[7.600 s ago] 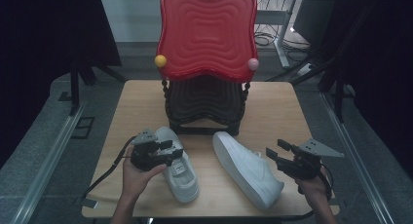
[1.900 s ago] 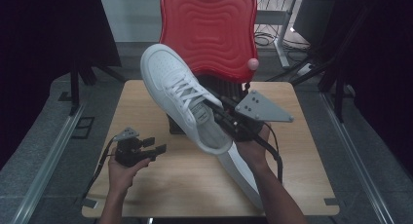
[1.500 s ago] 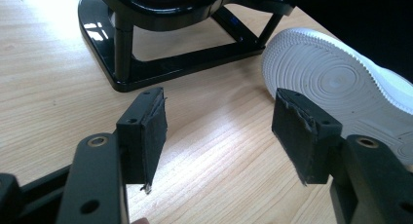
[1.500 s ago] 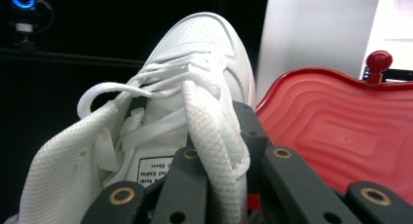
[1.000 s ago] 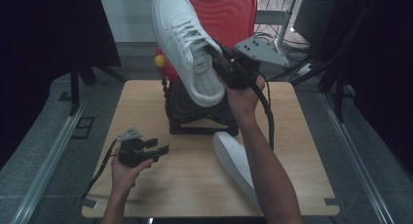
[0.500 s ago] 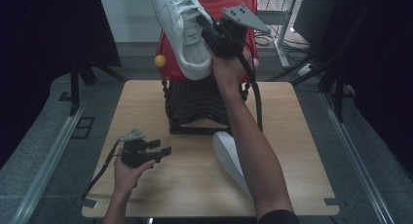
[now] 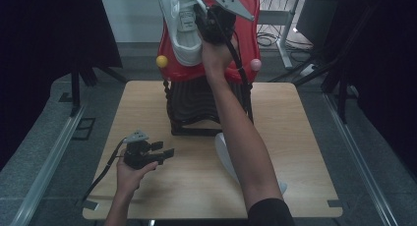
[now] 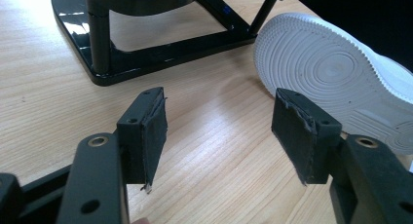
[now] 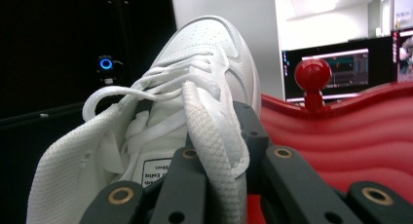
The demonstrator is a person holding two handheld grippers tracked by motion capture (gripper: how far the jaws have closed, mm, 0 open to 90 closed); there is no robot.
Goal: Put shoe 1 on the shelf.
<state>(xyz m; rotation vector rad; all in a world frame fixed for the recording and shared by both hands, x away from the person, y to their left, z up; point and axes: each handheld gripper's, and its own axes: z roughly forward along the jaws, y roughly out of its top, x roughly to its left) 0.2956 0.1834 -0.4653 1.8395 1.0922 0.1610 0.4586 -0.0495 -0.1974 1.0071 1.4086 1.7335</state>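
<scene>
I am carrying the white leather low-top sneaker (image 7: 181,27) up and away from the pale wooden worktop (image 7: 305,137), and my right tool (image 7: 204,18) is pinching it by the tongue and collar edge, pads pressed tight on the fabric with the laces spilling over them in the right gripper view (image 9: 214,136). A moment ago the shoe was hanging in front of the glossy red wavy plastic shelf (image 7: 246,49); now it is sitting higher, toe up, against the top tier's front, above the yellow knob (image 7: 162,61). I judge that I am bringing it to the top of the black-framed rack (image 7: 196,108) to set it there, so the next part calls for clearing the red lip before lowering. My left tool (image 7: 167,152) is resting low over the worktop with its jaws spread and nothing between them, pointed toward the second white sneaker (image 8: 341,78), which is lying on its side, ridged sole facing my left tool, just beside the rack's black base (image 8: 146,63). That one is waiting its turn.
</scene>
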